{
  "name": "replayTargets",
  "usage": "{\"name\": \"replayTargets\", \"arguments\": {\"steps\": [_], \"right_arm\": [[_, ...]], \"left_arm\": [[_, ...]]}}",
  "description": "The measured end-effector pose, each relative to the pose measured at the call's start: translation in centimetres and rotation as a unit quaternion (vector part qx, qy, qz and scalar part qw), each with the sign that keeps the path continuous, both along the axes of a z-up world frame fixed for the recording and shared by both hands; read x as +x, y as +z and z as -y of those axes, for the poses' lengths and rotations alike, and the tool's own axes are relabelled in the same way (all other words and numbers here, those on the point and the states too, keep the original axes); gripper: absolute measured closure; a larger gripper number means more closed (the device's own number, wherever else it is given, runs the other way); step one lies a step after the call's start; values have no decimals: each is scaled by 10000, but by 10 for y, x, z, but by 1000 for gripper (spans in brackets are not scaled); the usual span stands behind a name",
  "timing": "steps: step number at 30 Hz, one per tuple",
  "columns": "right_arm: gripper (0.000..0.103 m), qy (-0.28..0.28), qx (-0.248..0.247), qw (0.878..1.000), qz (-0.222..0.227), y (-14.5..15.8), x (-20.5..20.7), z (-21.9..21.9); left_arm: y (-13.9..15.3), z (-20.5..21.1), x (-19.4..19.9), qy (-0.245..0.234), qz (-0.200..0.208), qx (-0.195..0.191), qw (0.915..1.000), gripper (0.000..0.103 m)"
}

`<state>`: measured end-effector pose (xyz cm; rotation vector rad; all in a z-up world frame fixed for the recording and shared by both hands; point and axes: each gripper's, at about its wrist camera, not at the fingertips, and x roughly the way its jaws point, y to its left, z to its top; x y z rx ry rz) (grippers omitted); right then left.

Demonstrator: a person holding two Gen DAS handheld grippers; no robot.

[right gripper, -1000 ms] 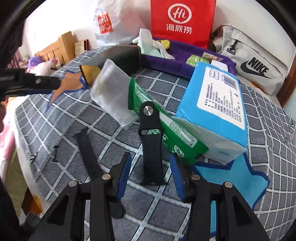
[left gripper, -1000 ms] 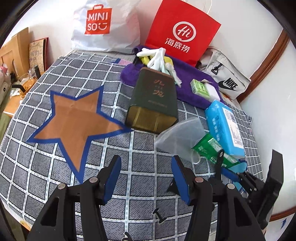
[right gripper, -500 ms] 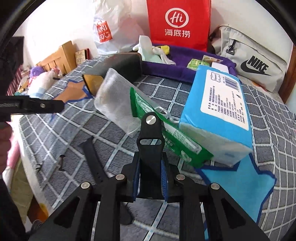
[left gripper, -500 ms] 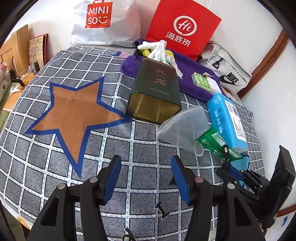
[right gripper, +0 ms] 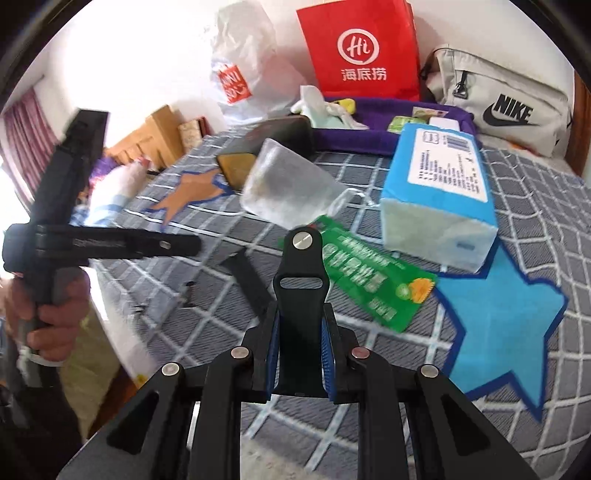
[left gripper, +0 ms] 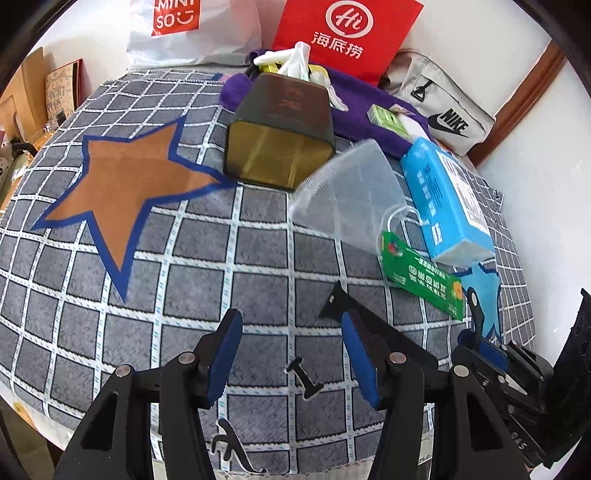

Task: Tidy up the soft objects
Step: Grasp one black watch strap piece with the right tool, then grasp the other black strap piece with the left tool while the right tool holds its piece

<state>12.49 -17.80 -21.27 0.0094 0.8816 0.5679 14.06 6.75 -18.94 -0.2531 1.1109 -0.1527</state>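
My right gripper (right gripper: pixel 300 350) is shut on a black rubber watch strap (right gripper: pixel 301 291) and holds it upright above the checked mat; the strap also shows in the left wrist view (left gripper: pixel 474 308). A second black strap piece (right gripper: pixel 248 282) lies flat on the mat, seen beside my left gripper's right finger (left gripper: pixel 349 306). My left gripper (left gripper: pixel 291 354) is open and empty above the mat's front edge. A clear mesh pouch (left gripper: pixel 347 199), a green packet (left gripper: pixel 424 278) and a blue tissue pack (left gripper: pixel 447 206) lie ahead to the right.
A dark open tin (left gripper: pixel 280 129) lies on its side mid-mat. A purple towel (left gripper: pixel 365 110) with small items, a red bag (left gripper: pixel 343 33), a white Miniso bag (left gripper: pixel 184 26) and a Nike pouch (left gripper: pixel 443 110) line the back. Small black pins (left gripper: pixel 306 380) lie near the front edge.
My right gripper closed on the black strap and lifted it off the mat. My left gripper moved forward and lower over the mat, staying open.
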Motion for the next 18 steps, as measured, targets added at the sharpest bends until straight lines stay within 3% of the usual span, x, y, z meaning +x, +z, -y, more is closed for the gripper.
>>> {"name": "replayTargets", "arguments": {"steps": [6, 14, 18], "right_arm": [[83, -23, 81, 9999, 111, 8, -10, 8], [83, -647, -79, 9978, 101, 2, -6, 47], [83, -902, -37, 9959, 103, 1, -6, 70]], "left_arm": [[-4, 10, -4, -99, -105, -44, 9999, 49], [-16, 42, -10, -546, -310, -326, 9975, 49], [-16, 69, -7, -556, -251, 141, 9980, 45]]}}
